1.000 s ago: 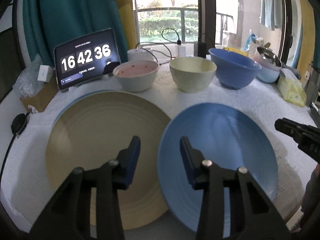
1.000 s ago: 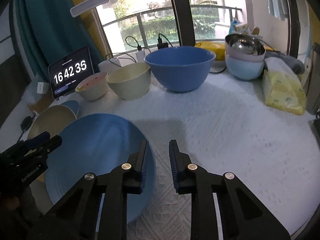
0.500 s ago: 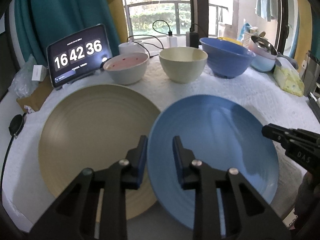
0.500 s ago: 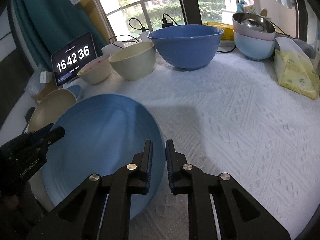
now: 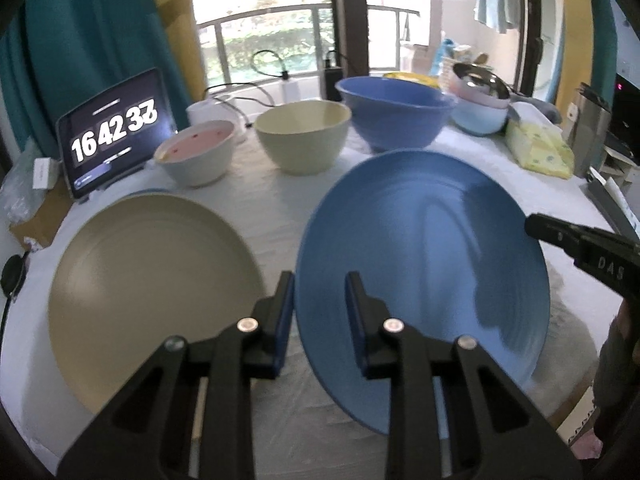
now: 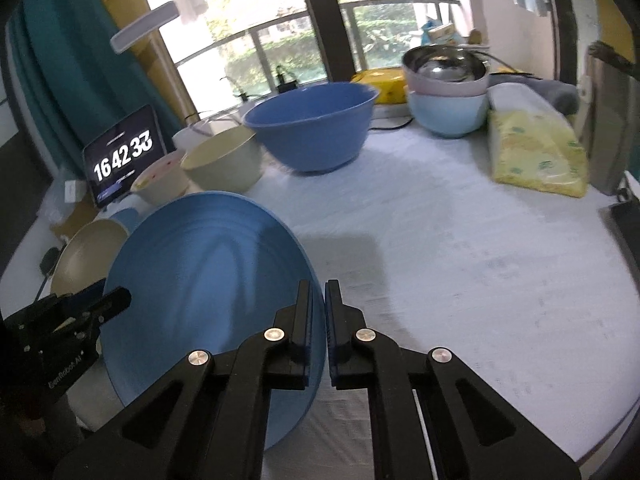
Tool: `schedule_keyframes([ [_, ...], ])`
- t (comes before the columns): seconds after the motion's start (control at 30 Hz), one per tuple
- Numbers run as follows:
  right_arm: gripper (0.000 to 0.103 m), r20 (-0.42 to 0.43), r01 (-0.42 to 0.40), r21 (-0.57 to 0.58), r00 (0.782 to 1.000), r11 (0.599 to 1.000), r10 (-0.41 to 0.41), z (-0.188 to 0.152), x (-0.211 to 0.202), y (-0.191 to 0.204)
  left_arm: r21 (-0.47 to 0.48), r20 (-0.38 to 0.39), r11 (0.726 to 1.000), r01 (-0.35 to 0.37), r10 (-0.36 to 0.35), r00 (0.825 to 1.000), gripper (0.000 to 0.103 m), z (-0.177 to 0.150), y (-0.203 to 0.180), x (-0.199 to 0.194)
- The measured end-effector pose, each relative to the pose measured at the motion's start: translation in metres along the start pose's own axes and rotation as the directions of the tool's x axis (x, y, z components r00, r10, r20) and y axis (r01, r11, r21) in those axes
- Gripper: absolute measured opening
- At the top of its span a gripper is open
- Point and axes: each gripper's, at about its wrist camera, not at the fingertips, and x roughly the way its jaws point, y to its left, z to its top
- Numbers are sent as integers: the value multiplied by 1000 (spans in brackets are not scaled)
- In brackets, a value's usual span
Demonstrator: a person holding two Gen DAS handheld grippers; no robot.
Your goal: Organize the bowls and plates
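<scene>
Step in hand: lifting of the blue plate (image 5: 420,264), judged from its tilt off the white cloth (image 6: 460,248). Right gripper (image 6: 319,312) clamped on the plate's right rim, jaws having just closed down to a narrow slit with the rim pinched between them. Left gripper (image 5: 320,308) set astride the opposite rim, one finger outside the edge and one over the plate's face; jaws narrowed but a gap visible at the inner pad, so firm contact on that side cannot be confirmed.

Plate position: directly ahead of both tools, spanning from one to the other, far edge raised. Beige plate (image 5: 152,296) flat on the cloth just left of the left gripper, with a sliver of another blue plate (image 6: 126,216) showing beneath its far edge in the right wrist view.

Next move, as judged: carry across onto the beige plate for stacking. Calls for level, matched travel of both tools; slip likely at the left rim if the grip there is loose.

Beyond the tools: pink-lined bowl (image 5: 196,156), cream bowl (image 5: 302,140), large blue bowl (image 5: 394,116) in a row; nested bowls (image 6: 446,92) further right, a yellow tissue pack (image 6: 536,152) beside them. Tablet clock (image 5: 114,136) far left. Teal curtain (image 5: 80,40), balcony window (image 5: 280,20) behind.
</scene>
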Motion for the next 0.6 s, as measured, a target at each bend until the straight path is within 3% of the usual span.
schedule_keyframes([
  [0.27,7,17,57,34,998,998,-58,0,-9,-23,43,-12,998,48,-48,999,27,6,-24,10],
  [0.6,7,-19,100,58,995,993,-99,-10,2,-35,40,-74,998,47,-44,996,28,2,-34,36],
])
